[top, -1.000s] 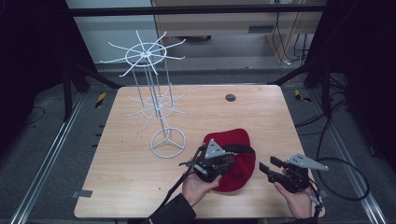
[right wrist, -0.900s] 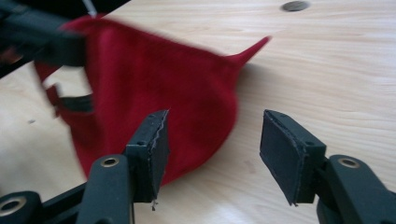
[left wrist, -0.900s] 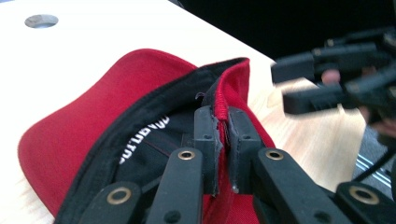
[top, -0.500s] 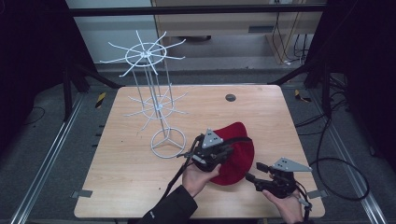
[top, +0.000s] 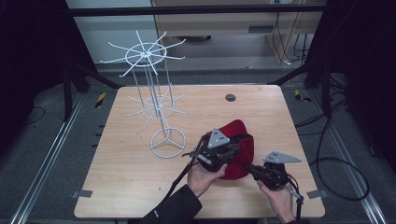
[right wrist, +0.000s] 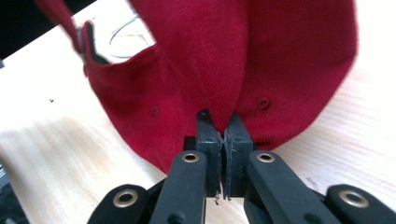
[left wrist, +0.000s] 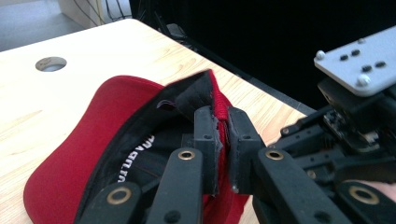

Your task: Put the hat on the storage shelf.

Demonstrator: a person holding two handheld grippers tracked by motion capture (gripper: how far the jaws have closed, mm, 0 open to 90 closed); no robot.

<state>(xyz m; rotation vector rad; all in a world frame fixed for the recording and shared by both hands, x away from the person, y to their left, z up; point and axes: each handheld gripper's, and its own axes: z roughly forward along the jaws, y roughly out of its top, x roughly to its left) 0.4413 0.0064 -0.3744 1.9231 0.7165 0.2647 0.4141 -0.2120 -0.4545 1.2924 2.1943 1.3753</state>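
Wooden table (top: 140,186) under me, a white wire rack (top: 161,112) at upper left. Low and right of centre lies the red cap (top: 238,140); my left gripper (left wrist: 223,128) pinches its rim, and my right gripper (right wrist: 223,130) pinches its crown fabric.

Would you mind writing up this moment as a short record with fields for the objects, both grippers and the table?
Main object: red cap, lying near the table's front right, black lining showing in the left gripper view
Left gripper: jaws shut on the cap's edge, red fabric pinched between them
Right gripper: jaws shut on a fold of the cap's red crown
Other objects: white wire rack standing left of the cap, nothing hanging on it
Table: light wood, with a small round hole near the far edge
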